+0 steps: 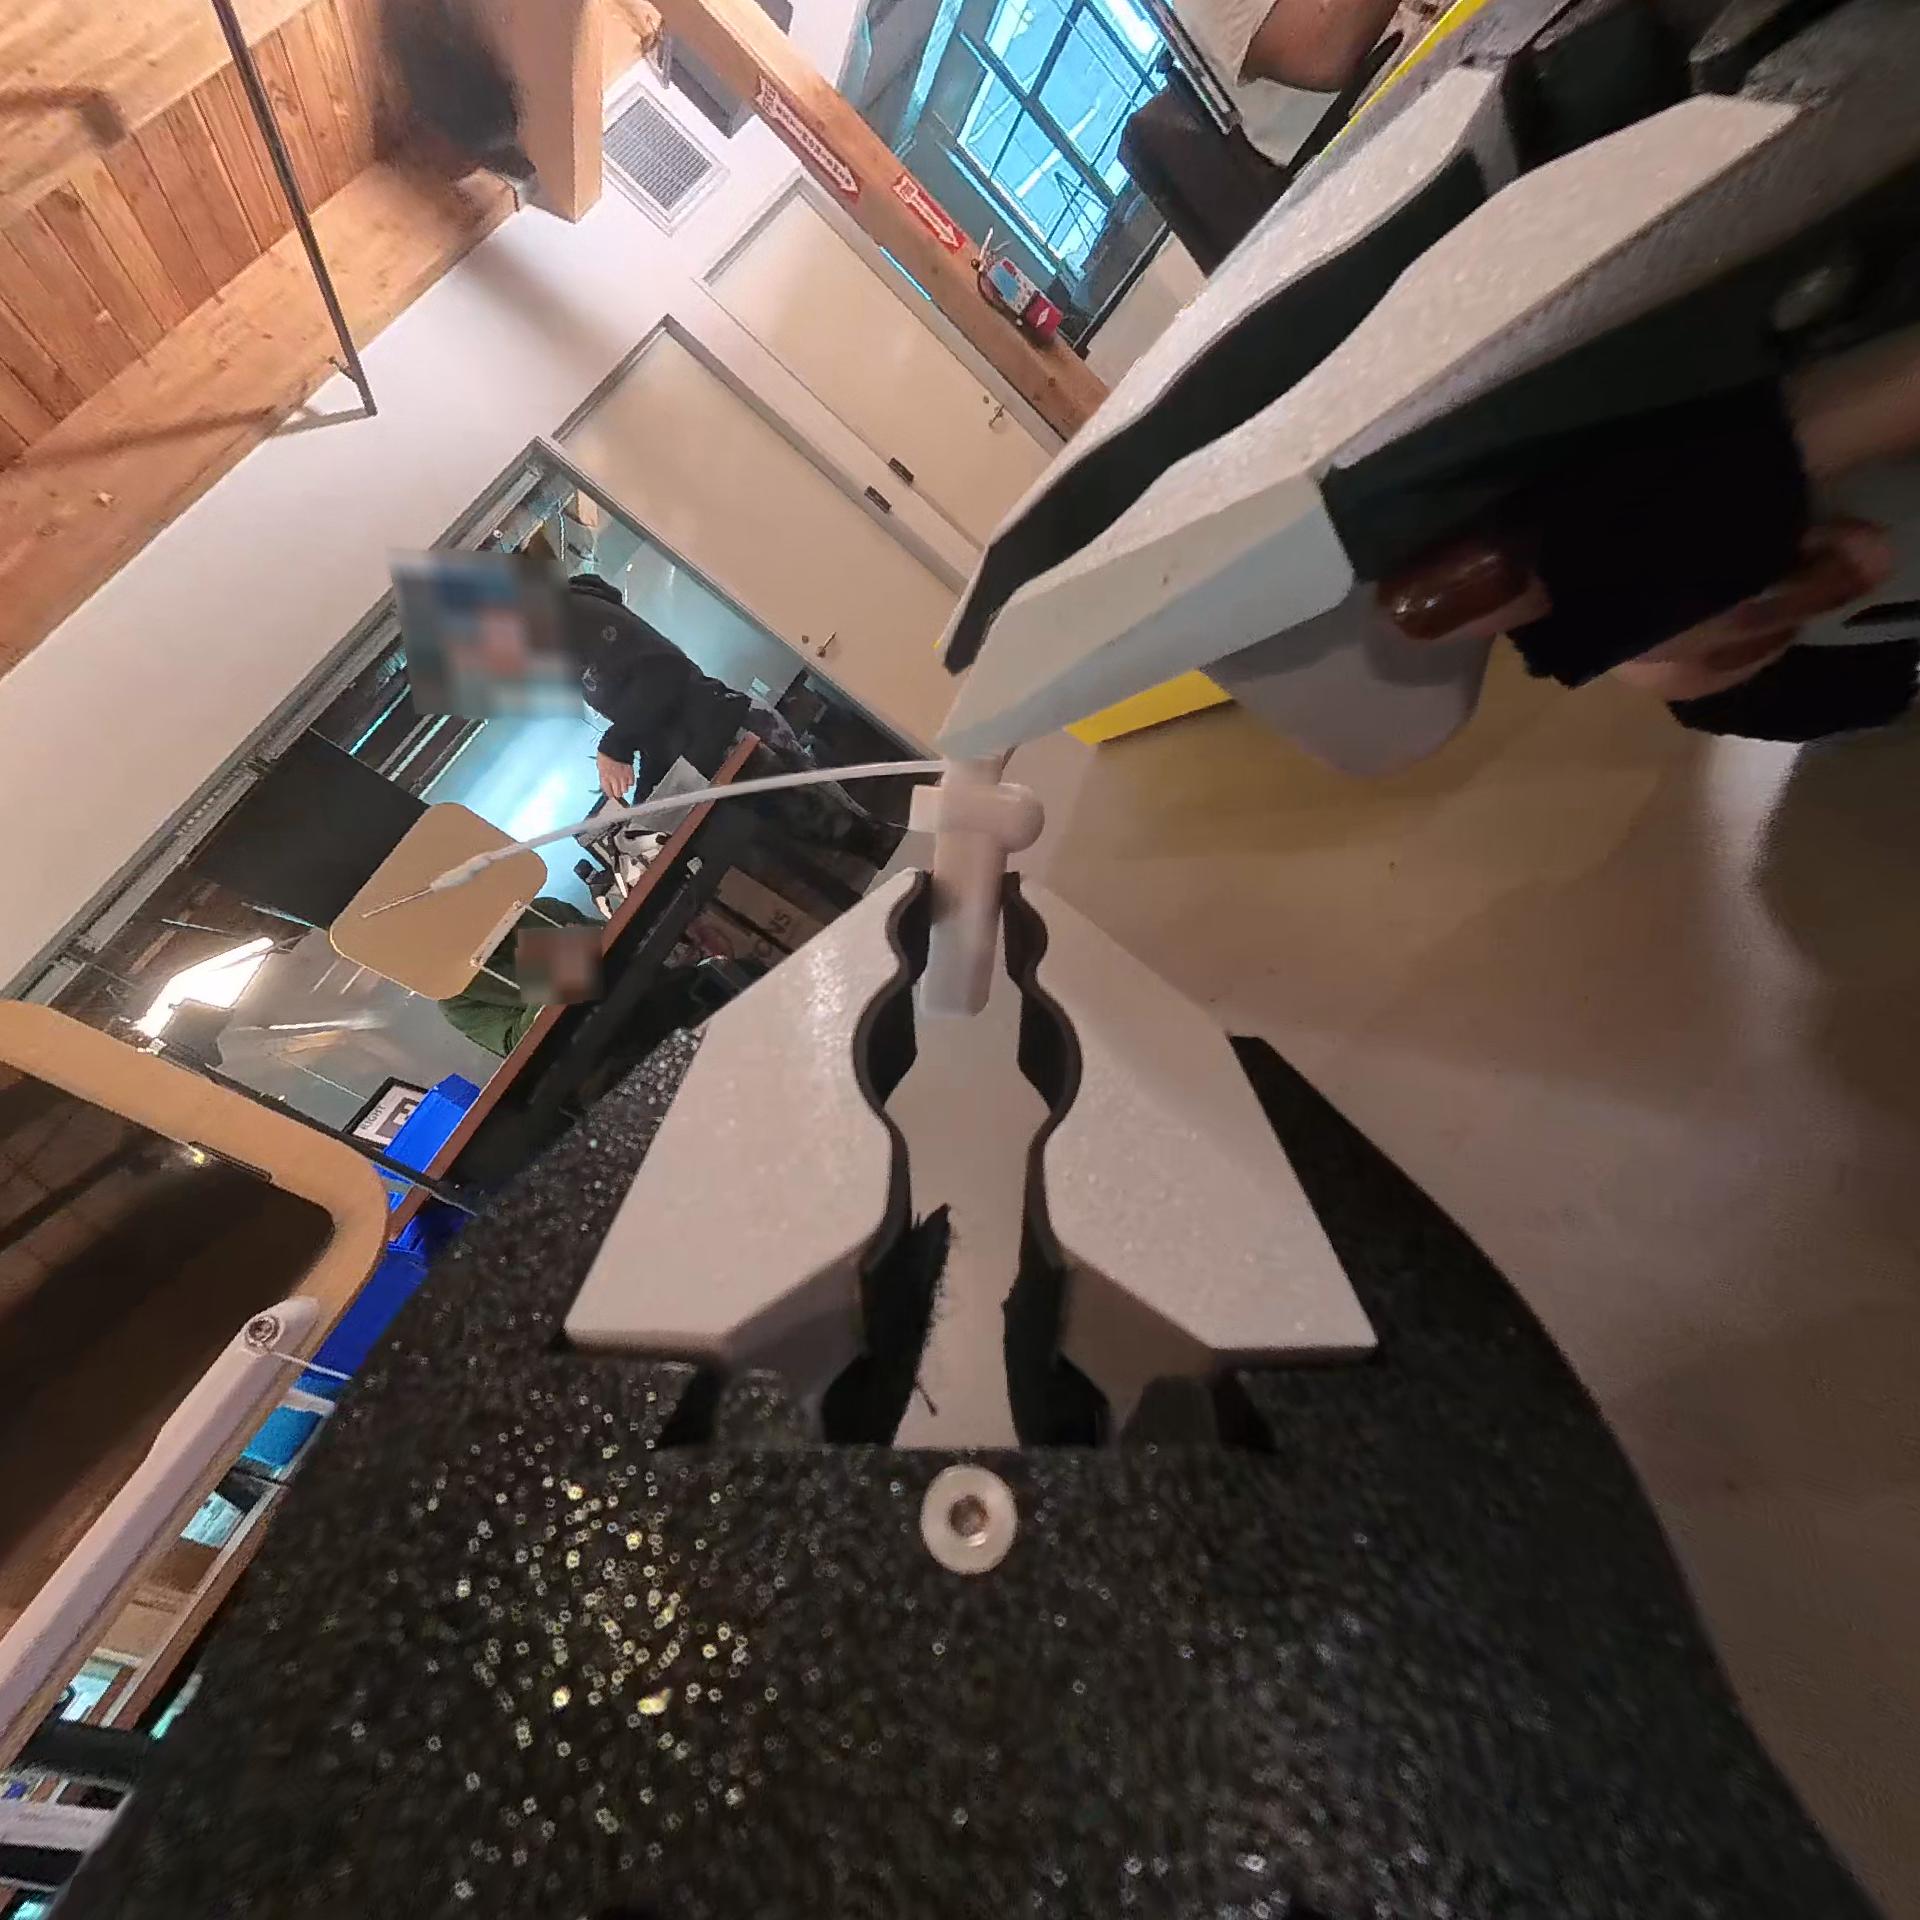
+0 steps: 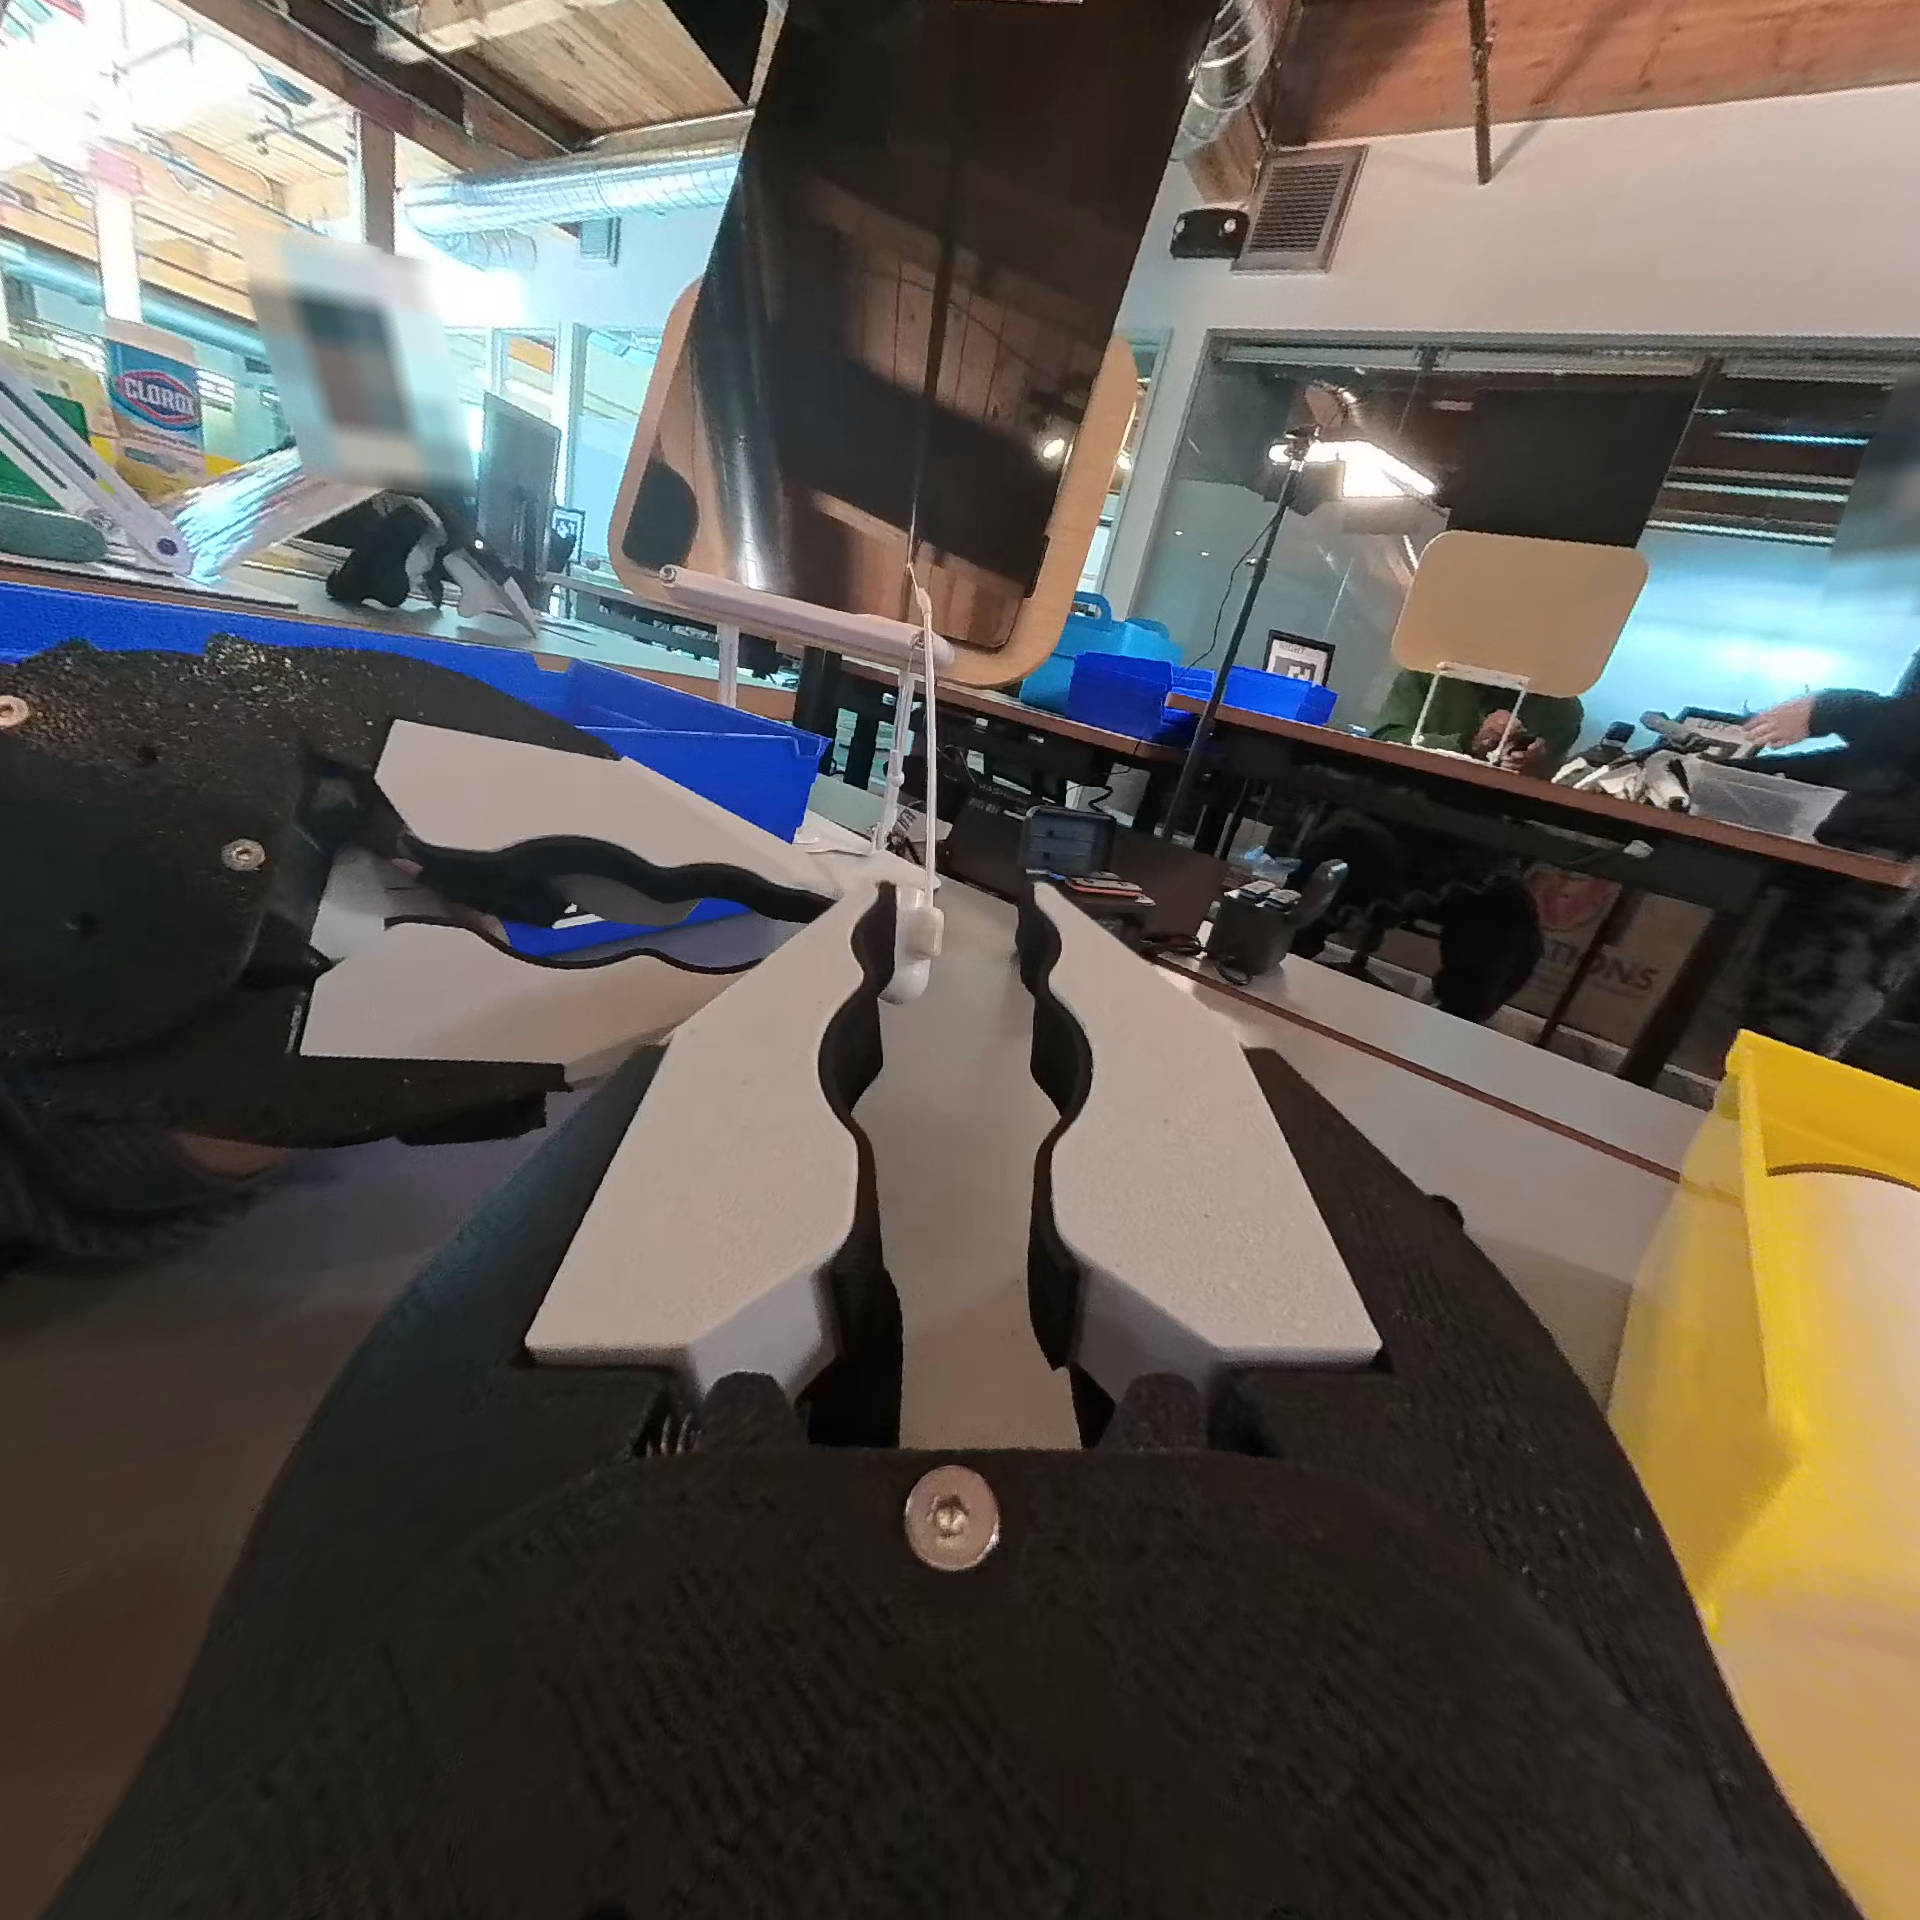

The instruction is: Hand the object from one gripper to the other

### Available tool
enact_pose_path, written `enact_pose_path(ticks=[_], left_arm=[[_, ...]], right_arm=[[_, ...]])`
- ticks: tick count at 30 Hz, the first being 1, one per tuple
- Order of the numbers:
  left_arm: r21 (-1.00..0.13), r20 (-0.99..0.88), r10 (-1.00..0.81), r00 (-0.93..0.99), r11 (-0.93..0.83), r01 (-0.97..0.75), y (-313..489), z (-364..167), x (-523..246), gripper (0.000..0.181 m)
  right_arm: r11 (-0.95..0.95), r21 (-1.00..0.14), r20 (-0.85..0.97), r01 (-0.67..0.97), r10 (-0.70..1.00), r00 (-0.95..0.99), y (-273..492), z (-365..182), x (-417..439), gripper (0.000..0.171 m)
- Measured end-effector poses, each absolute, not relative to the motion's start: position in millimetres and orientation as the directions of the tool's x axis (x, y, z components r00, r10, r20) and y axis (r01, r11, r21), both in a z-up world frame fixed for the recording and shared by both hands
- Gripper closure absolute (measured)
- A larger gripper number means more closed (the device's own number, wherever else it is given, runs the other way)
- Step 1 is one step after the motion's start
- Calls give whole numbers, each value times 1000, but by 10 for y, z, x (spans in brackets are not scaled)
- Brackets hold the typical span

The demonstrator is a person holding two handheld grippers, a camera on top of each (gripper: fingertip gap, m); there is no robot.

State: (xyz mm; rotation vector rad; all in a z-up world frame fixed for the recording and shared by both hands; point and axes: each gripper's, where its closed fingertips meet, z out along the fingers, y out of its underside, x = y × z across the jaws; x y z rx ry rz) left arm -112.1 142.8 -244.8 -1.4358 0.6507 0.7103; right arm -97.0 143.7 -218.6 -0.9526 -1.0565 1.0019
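The object is a small white plastic tag [image 1: 961, 935] with a thin white cord [image 1: 675, 805] trailing off to the left. My left gripper [image 1: 966, 894] is shut on the tag's body near its fingertips. My right gripper [image 1: 961, 696] comes in from the upper right, its tips just above the tag. In the right wrist view my right gripper [image 2: 958, 904] is open. The tag [image 2: 914, 945] sits between its tips, close against the left finger [image 2: 727, 1143]. The left gripper [image 2: 842, 899] reaches in from the left, holding the tag, and the cord [image 2: 928, 748] rises above it.
A yellow bin [image 2: 1766, 1351] stands at the right and a blue bin [image 2: 675, 727] behind the left gripper. A dark, wood-framed panel on a white stand [image 2: 904, 416] rises ahead. People sit and stand at a long table [image 2: 1558, 790] in the back. Less than 4 cm separates the two grippers' tips.
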Motion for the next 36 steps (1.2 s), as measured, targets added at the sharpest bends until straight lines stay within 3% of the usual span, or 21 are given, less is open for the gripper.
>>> enact_pose_path(ticks=[16,30,36], left_arm=[[-675,-735,33,677,65,-735,1375,-2385,-1073,170],[-647,-757,31,653,107,-755,1342,-2348,-1006,170],[-677,-729,41,683,96,-729,1351,-2342,-1028,168]], right_arm=[[241,-954,217,-178,966,142,1391,-2205,-988,151],[24,-979,37,-204,997,-61,1295,-2214,-978,159],[135,-972,136,-194,991,6,1301,-2210,-980,161]])
